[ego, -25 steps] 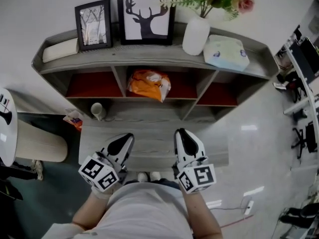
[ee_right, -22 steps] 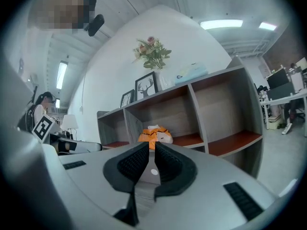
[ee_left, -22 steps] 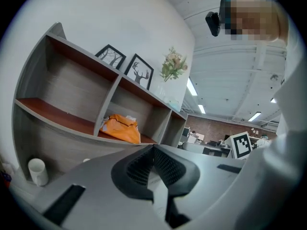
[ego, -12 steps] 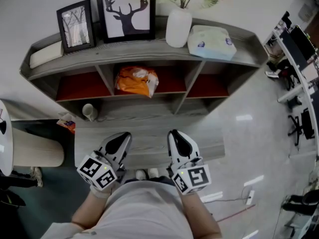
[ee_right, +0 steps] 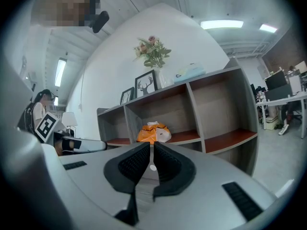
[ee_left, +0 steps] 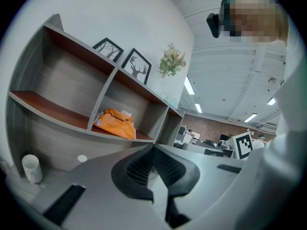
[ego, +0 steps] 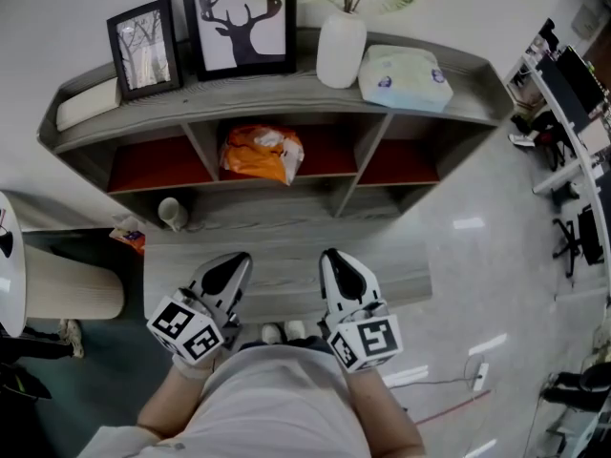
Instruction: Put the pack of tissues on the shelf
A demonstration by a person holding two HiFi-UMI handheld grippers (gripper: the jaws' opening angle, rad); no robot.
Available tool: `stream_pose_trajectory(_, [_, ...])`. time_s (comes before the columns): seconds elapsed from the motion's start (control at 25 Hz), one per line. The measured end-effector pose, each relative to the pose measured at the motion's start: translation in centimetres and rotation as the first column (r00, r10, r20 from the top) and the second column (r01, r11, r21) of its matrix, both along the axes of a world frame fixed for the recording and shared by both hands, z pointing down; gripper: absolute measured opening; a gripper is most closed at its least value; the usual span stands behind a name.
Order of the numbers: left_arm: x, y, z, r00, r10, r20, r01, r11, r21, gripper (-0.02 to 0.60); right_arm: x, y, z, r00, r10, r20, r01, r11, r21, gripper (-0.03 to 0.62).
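Now the pack of tissues (ego: 405, 77) is seen on the top board of the shelf (ego: 239, 92), just beside the white vase (ego: 342, 51). Both grippers are held low, well apart from the pack. The left gripper (ego: 239, 260) has its jaws pressed together. The jaws of the right gripper (ego: 334, 257) have just been closing and are squeezed together, with nothing between them.

Open-plan office, desks with monitors (ego: 577, 82) and office chairs (ego: 571, 246) at the right, ceiling strip lights (ee_right: 221, 24), polished floor (ego: 477, 189), grey shelf unit (ego: 191, 103) with framed pictures (ego: 239, 22) against the far wall.
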State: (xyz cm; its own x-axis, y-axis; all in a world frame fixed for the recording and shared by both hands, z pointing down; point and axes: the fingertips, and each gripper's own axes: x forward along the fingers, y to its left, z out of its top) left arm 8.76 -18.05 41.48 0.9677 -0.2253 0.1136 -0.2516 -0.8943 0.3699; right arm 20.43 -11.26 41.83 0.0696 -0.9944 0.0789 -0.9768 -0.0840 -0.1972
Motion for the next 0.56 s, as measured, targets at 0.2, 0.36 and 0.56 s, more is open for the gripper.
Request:
stream_pose_trajectory(0.2, [-0.18, -0.21, 0.01, 1.000, -0.006, 0.001, 0.006, 1.000, 0.003, 0.017, -0.18, -0.04, 0.24, 1.000, -0.007, 0.003, 0.007, 1.000, -0.007, 0.038])
stream_pose_trajectory(0.36, [-0.32, -0.20, 0.15, 1.000, -0.010, 0.006, 0.010, 1.000, 0.003, 0.017, -0.25, -0.08, 0.35, 1.000, -0.013, 0.002, 0.013, 1.000, -0.010, 0.038])
stream_pose_trajectory(0.56, [-0.35, -0.06, 0.18, 1.000, -0.011, 0.009, 0.011, 1.000, 0.004, 0.017, -0.45, -0.11, 0.37, 1.000, -0.021, 0.004, 0.021, 1.000, -0.012, 0.038])
